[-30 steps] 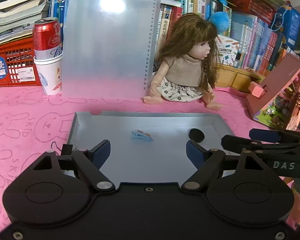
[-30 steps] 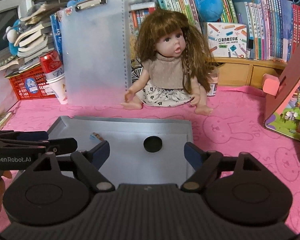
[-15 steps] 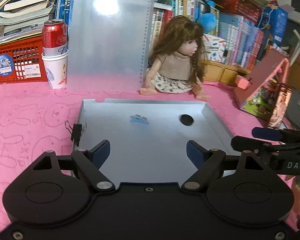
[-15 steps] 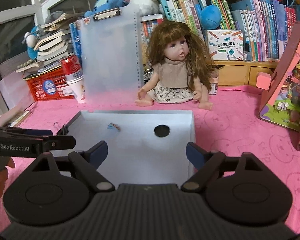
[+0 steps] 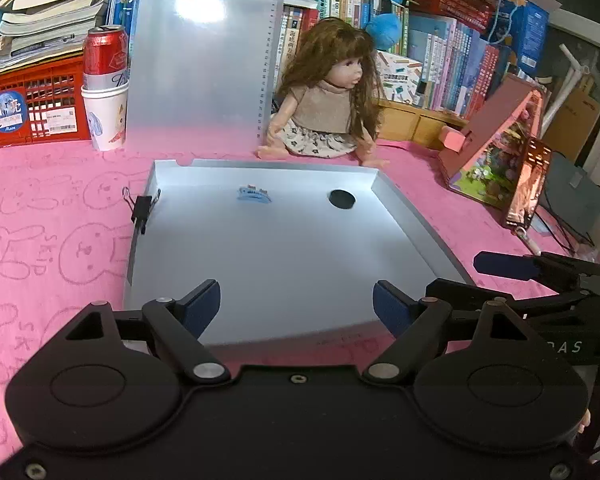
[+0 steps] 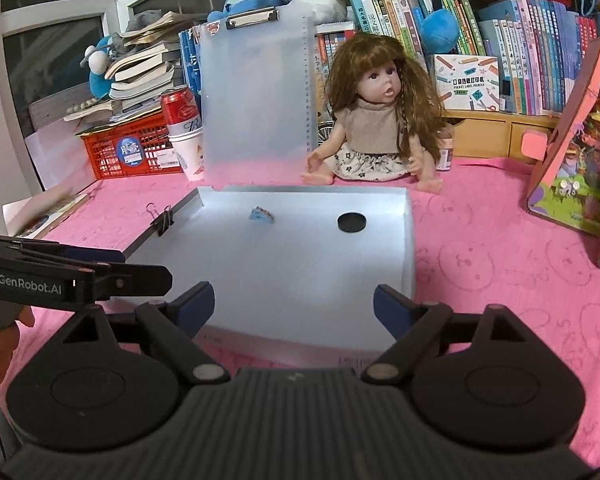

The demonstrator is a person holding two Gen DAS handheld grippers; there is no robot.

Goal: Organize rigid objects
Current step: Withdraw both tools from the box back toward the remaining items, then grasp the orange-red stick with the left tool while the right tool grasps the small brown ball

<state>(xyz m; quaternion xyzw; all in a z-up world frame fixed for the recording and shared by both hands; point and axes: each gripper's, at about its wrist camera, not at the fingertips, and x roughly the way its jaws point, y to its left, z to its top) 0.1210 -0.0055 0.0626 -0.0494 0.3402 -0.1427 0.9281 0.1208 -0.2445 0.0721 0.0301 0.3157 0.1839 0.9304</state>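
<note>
Nearby — doll [image 5: 332, 100] behind tray [image 5: 416, 220] | binder clip [image 5: 142, 210] on rim

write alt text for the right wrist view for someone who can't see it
An open right hand-held gripper hovers at the near edge of a shallow grey tray holding a black disc and a small blue clip. Behind it, on the pink cloth, sits a doll.
</note>
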